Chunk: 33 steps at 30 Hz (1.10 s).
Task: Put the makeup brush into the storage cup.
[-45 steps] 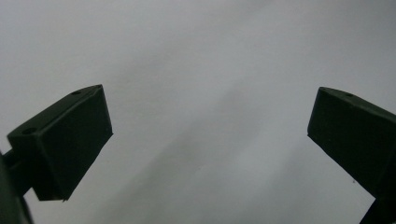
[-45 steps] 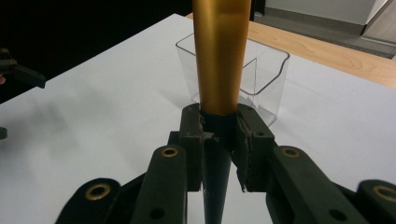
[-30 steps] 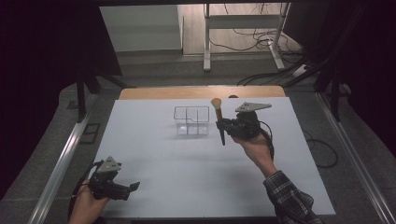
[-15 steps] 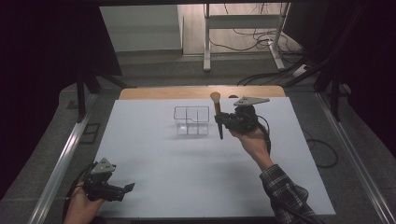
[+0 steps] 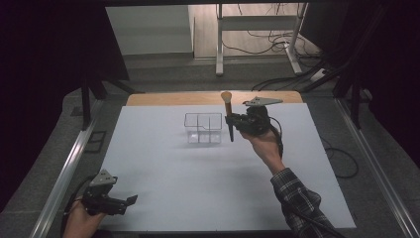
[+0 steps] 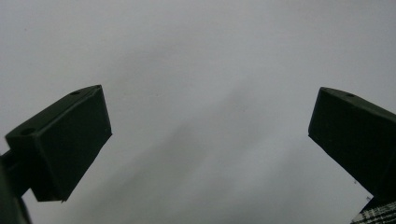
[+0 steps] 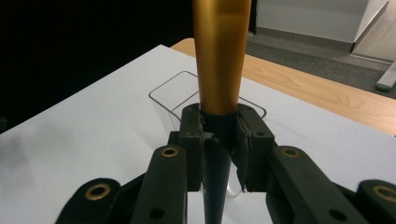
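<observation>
A makeup brush point(image 5: 228, 115) with a gold ferrule point(image 7: 220, 56) and dark handle stands upright in my right gripper point(image 5: 231, 120), whose jaws are shut on its handle point(image 7: 219, 140). It hangs just right of a clear plastic divided box point(image 5: 203, 128) on the white table; in the right gripper view the clear box point(image 7: 170, 98) lies behind the brush. My left gripper point(image 5: 130, 201) rests low at the table's near left corner, open, with nothing between its fingers point(image 6: 65, 140) but the white surface.
The white tabletop point(image 5: 198, 183) spreads wide between the two grippers. A wooden strip point(image 5: 173, 99) runs along its far edge. Metal rails point(image 5: 64, 168) flank the table, and cables and a stand's legs lie on the floor beyond.
My right gripper has carried the brush a little farther from me and leftward, closer to the clear box. My left gripper has drifted back toward the near left corner.
</observation>
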### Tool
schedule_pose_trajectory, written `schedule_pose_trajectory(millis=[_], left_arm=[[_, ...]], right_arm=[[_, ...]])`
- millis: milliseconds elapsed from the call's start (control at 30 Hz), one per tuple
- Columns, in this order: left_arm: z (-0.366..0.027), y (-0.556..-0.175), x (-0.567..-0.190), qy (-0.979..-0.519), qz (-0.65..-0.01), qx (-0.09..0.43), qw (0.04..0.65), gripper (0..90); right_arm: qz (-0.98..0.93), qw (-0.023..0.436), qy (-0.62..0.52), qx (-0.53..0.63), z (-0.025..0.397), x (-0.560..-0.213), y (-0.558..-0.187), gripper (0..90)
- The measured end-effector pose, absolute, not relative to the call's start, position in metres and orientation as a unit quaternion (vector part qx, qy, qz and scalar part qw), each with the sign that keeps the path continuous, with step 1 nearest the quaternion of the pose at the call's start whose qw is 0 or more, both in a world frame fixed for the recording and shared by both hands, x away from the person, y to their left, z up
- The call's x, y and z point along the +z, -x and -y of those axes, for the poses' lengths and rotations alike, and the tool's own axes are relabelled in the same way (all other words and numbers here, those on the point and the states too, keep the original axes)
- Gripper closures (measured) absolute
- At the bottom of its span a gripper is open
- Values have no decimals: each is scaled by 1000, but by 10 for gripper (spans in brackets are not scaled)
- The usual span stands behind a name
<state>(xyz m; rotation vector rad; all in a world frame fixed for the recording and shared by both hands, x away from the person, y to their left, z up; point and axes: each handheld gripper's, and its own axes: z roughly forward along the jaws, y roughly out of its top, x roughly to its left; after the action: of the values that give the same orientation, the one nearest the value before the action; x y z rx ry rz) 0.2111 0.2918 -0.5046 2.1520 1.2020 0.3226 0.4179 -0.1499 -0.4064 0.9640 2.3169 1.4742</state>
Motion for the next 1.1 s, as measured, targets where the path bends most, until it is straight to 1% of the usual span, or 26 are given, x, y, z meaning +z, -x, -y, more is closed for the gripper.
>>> schedule_pose_trajectory(millis=[667, 1100], left_arm=[[-303, -205, -508, -811, -472, 118, 326, 0], [-304, -204, -507, -809, -474, 114, 329, 0]], right_arm=[[-780, 128, -332, 515, 140, -397, -437, 741], [-777, 138, -333, 516, 130, -398, -451, 741]])
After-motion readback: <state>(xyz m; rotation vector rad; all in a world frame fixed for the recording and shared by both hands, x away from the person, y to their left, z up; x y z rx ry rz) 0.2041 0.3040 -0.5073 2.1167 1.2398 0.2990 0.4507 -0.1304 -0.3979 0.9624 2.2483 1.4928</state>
